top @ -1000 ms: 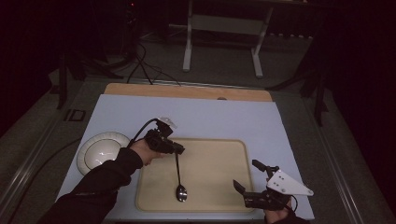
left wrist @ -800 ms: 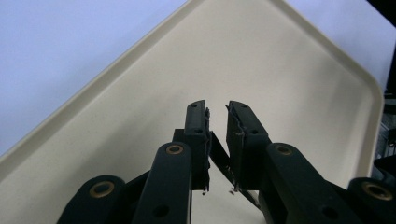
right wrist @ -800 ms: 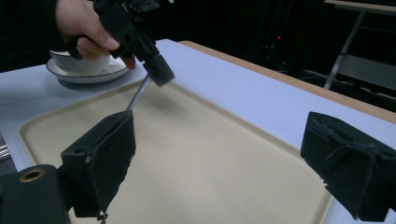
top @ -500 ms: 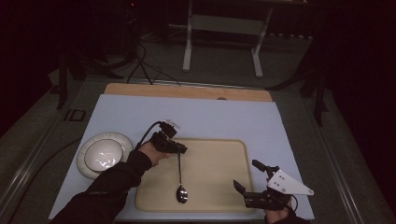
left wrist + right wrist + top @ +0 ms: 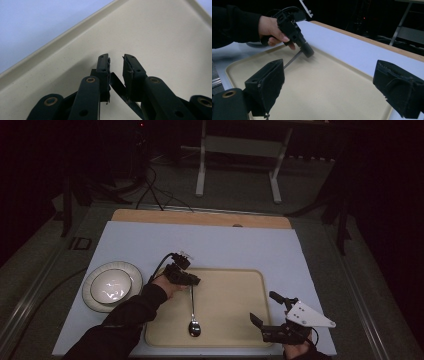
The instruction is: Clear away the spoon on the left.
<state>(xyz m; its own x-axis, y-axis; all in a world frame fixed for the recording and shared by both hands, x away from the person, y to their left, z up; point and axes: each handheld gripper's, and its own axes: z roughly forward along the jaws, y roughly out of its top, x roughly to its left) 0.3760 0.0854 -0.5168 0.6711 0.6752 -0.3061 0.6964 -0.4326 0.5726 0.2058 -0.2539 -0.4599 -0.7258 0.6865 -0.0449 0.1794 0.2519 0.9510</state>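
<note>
Left claw [image 5: 194,281] sits at the centre-left of the high view, over the upper left corner of the tray [image 5: 235,340], with the spoon's handle lying between its jaws. In the left gripper view the pads [image 5: 107,72] stand slightly apart and the thin handle [image 5: 117,85] runs slantwise through the gap; the jaws have just been opening a little, so the hold looks loosened rather than firm, though one pad may still brush the metal.

Farther left, a plate [image 5: 111,286] rests on the blue counter [image 5: 250,245], well apart from the tray.

Moving right, the spoon [image 5: 193,312] lies on the tray, handle pointing up the frame toward the left claw and bowl [image 5: 194,328] toward the lower edge. It is probably metal: stiff, light, smooth and likely to slip or pivot if pinched near one end. A better hold, I judge, is across the flat of the handle near its middle, where the pads can bear squarely; the bowl is curved and would squirm out.

At the lower right, the right claw [image 5: 265,317] hovers over the tray's near right corner, jaws spread wide with nothing between them, as the right gripper view confirms.
</note>
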